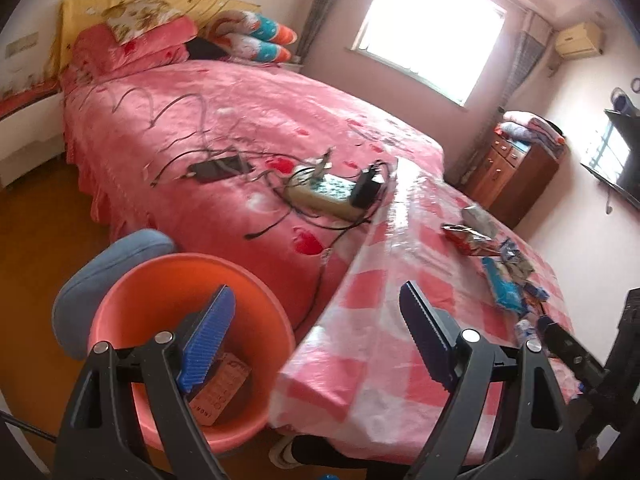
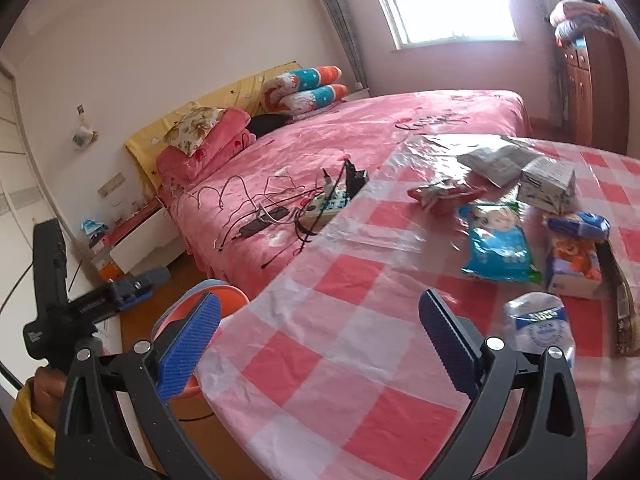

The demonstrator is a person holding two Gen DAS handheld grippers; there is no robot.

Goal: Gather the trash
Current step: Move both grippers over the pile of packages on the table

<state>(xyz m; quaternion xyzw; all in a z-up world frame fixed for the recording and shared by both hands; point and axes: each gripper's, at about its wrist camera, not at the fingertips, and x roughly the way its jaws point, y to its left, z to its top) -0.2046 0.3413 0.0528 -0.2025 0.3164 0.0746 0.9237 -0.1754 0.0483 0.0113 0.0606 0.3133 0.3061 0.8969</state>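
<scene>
— Progress?
— One brown carton [image 1: 224, 388] lies in my round orange plastic basin [image 1: 120, 300]. Wrappers, like the blue printed packet [image 2: 496, 244], remain on the pink checked worktop [image 2: 340, 360]. Left tongs [image 1: 316, 336] and right tongs [image 2: 316, 340] gape wide, empty.

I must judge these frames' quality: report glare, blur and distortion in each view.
Left wrist: the window is blown out white, the wrappers on the checked table are smeared, and fisheye bends the room's lines. Right wrist: its window glares too; the blue wet-wipe pack is soft but recognisable.
</scene>
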